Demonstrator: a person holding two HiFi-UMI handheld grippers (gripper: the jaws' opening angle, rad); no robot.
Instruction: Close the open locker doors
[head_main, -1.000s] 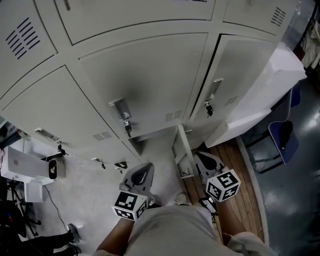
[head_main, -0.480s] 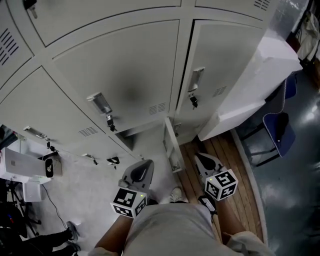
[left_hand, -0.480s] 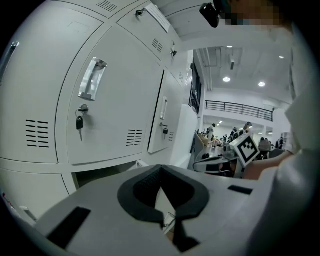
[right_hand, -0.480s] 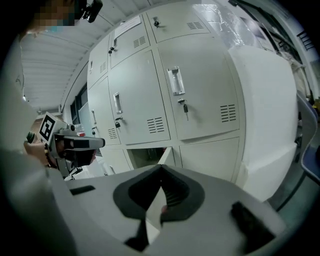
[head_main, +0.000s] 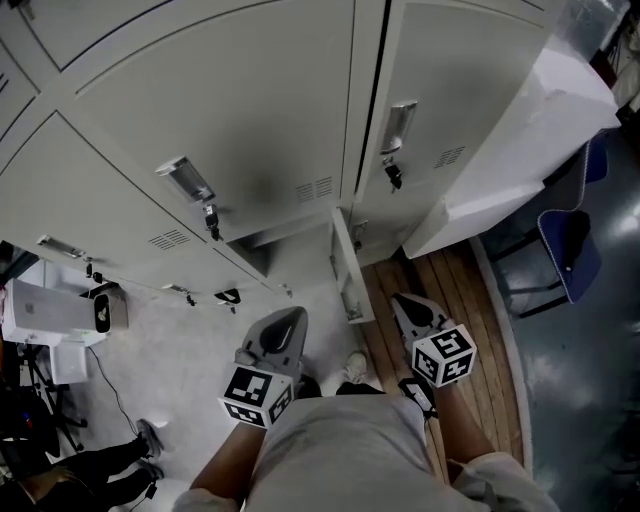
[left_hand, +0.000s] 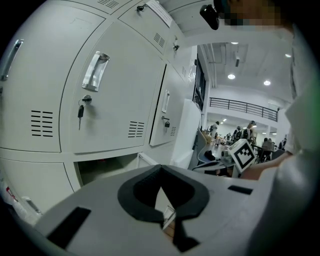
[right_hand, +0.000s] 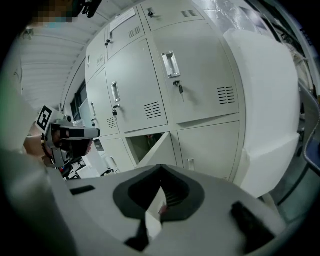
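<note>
- Grey lockers (head_main: 250, 130) fill the wall. Down on the pale floor (head_main: 170, 370) at the far left sits a white box (head_main: 40, 315) with cables near it.
- Next comes the left gripper (head_main: 287, 320). Its jaws are pressed together and hold nothing. It has come up a little in the last second and now points at the dark gap under the shut doors.
- In the middle is the open locker door (head_main: 346, 262), low down by the floor. It sticks out toward the person, between the two grippers. It has slid nearer the middle of the head view, so the person seems to have lined up with it. It is open just as wide as before, and nothing touches it.
- To its right, the right gripper (head_main: 403, 302) also has its jaws together and empty. It hangs near the door's edge, over the wooden floor (head_main: 470, 330).
- Far right stands a blue chair (head_main: 570, 255), well apart from the door.
- I think the closing has not begun. The getting-ready part looks nearly done, and a push on the door's side should come next.
</note>
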